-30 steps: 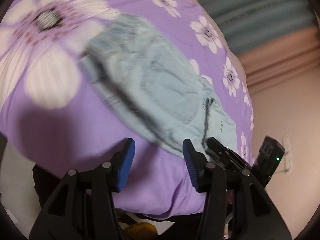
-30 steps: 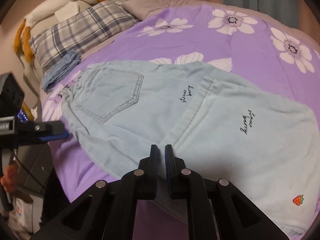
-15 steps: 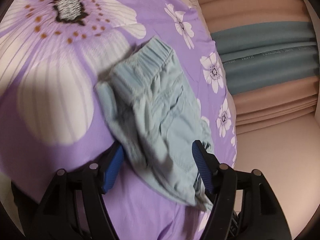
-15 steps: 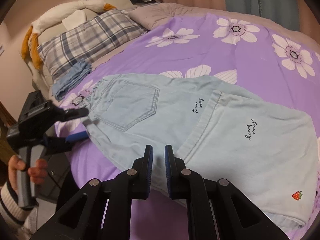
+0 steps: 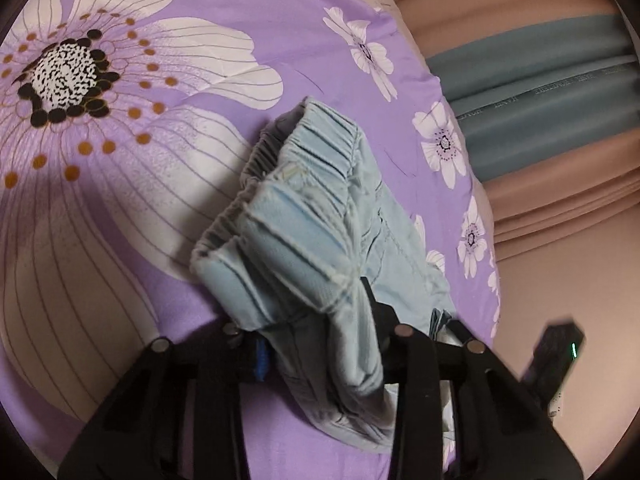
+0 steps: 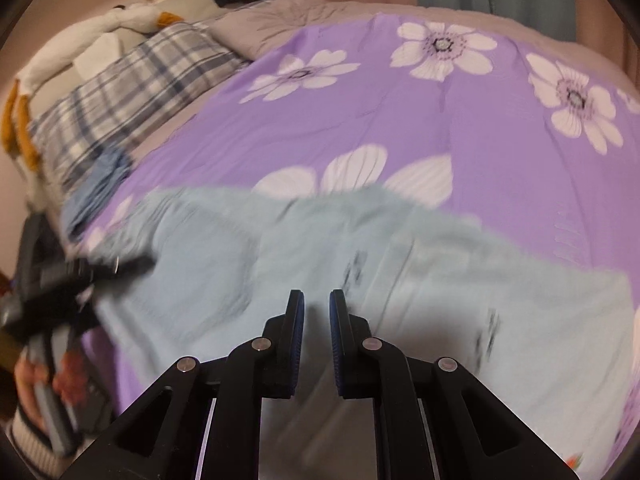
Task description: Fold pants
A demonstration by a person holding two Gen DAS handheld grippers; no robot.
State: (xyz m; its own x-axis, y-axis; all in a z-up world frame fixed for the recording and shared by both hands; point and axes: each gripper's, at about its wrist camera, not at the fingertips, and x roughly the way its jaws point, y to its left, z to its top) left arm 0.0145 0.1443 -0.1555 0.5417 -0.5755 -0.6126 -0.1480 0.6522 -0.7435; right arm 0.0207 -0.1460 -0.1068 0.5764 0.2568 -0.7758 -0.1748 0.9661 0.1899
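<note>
Left tongs point(image 5: 320, 344) closing on the gathered waistband of the pale denim pants point(image 5: 304, 240), spread ahead across the purple bed point(image 5: 120, 240); right tongs point(image 6: 317, 320) nearly closed, empty above the legs. Next, likely: lifting the waist over.

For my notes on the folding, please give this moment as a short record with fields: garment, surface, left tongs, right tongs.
garment: light blue denim pants, elastic waistband bunched at the left tongs
surface: purple bedsheet with white flowers
left tongs: closing, waistband fabric between the jaws
right tongs: nearly shut, empty, above the pants
other: grey plaid pillow at the bed's head
</note>
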